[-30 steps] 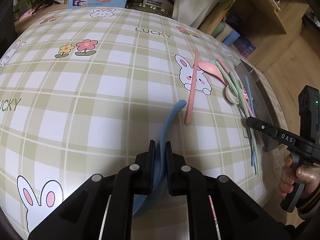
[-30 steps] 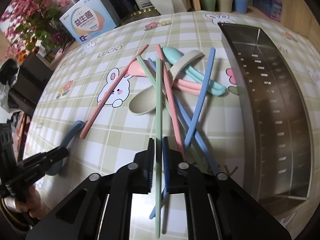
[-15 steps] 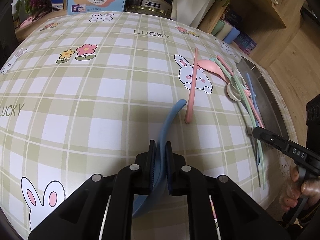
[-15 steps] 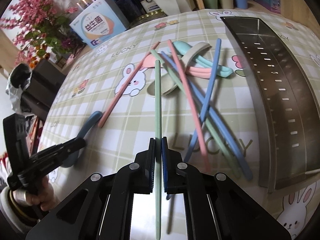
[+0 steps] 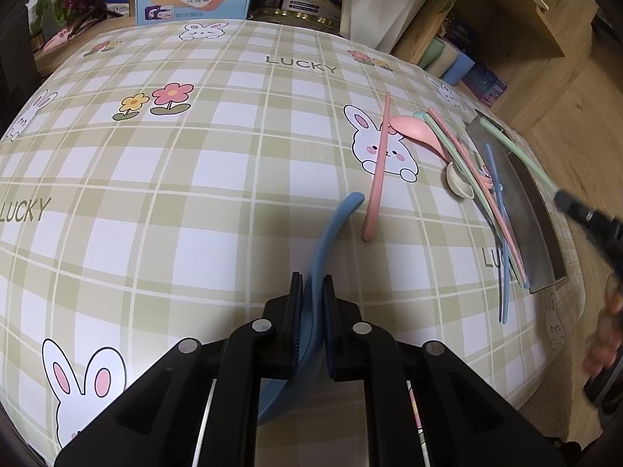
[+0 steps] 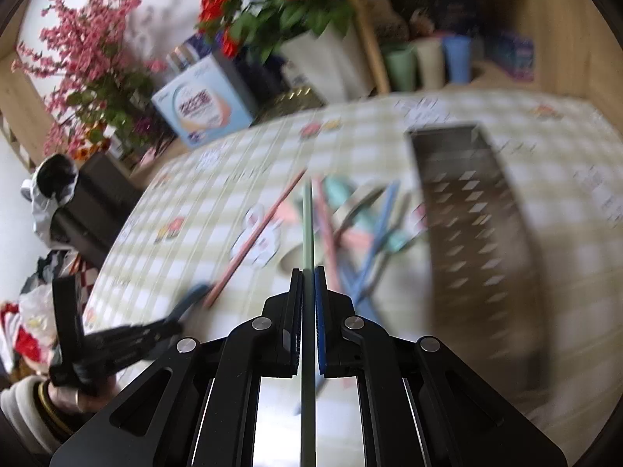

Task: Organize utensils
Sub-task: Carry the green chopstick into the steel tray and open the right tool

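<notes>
Now blue spoon (image 5: 331,241) is pinched by left gripper (image 5: 311,292) fingers, low over tabletop (image 5: 194,202); green chopstick (image 6: 308,233) is pinched by right gripper (image 6: 308,284), w/ metal tray (image 6: 479,233) beside.

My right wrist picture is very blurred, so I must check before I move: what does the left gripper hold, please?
Observer: The left gripper is shut on a blue spoon, gripped on the handle; the handle tip points toward the utensil pile.
Operator: Where is the far tip of the green chopstick that I hold?
Observer: From the left wrist view, it shows over the far corner of the metal tray.
Operator: Does the pink chopstick touch the blue spoon?
Observer: No. The pink chopstick lies across the printed rabbit, and its near end stops just beside the spoon's handle tip, with a small gap.
</notes>
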### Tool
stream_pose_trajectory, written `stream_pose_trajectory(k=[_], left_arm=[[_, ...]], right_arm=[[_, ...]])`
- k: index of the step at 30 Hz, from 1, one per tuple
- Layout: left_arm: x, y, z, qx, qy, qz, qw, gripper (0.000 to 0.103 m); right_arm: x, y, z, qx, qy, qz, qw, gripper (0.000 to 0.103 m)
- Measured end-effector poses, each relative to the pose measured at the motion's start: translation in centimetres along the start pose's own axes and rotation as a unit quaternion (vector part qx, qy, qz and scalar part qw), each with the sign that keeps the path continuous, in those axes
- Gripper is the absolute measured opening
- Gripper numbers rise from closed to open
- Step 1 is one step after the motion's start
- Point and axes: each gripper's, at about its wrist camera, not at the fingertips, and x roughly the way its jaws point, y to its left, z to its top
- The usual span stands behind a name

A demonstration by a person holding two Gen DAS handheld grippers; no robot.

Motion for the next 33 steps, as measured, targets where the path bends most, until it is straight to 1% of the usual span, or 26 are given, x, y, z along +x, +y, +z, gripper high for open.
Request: stream_pose_trajectory(k=[4, 8, 11, 13, 19, 24, 27, 29, 33], left_arm=[[0.0, 0.0, -0.1, -0.001, -0.001, 0.001, 1.0, 0.01], [0.0, 0.0, -0.1, -0.003, -0.001, -0.001, 1.0, 0.01], [0.0, 0.0, -0.1, -0.003, -0.001, -0.001, 1.0, 0.01], [0.0, 0.0, -0.1, -0.004, -0.001, -0.001, 1.0, 0.01], [0.0, 0.0, -0.1, -0.004, -0.001, -0.001, 1.0, 0.01], [-0.1, -0.1, -0.2, -0.004, -0.002, -0.002, 1.0, 0.01], [-0.1, -0.1, -0.2, -0.004, -0.002, -0.002, 1.0, 0.01], [-0.1, -0.1, -0.2, -0.004, -0.002, -0.002, 1.0, 0.01], [-0.1, 0.0, -0.2, -0.004, -0.002, -0.002, 1.0, 0.01]], right_arm=[[-0.6, -3.6, 2.1, 0.009, -0.009, -0.045, 0.999, 0.006], [0.6, -7.2, 3.5, 0.025, 0.002, -0.093, 0.995, 0.006], [1.8, -9.2, 3.6, 0.042, 0.011, -0.124, 0.991, 0.006], [2.5, -9.9, 3.4, 0.05, 0.016, -0.139, 0.989, 0.006], [4.6, -10.0, 2.6, 0.055, 0.043, -0.179, 0.981, 0.006], [5.9, -9.9, 1.8, 0.062, 0.07, -0.198, 0.976, 0.006], [6.4, -10.0, 1.6, 0.063, 0.078, -0.209, 0.973, 0.006], [6.5, -9.9, 1.6, 0.053, 0.079, -0.219, 0.971, 0.006], [6.9, -9.3, 1.6, 0.011, 0.09, -0.239, 0.967, 0.006]])
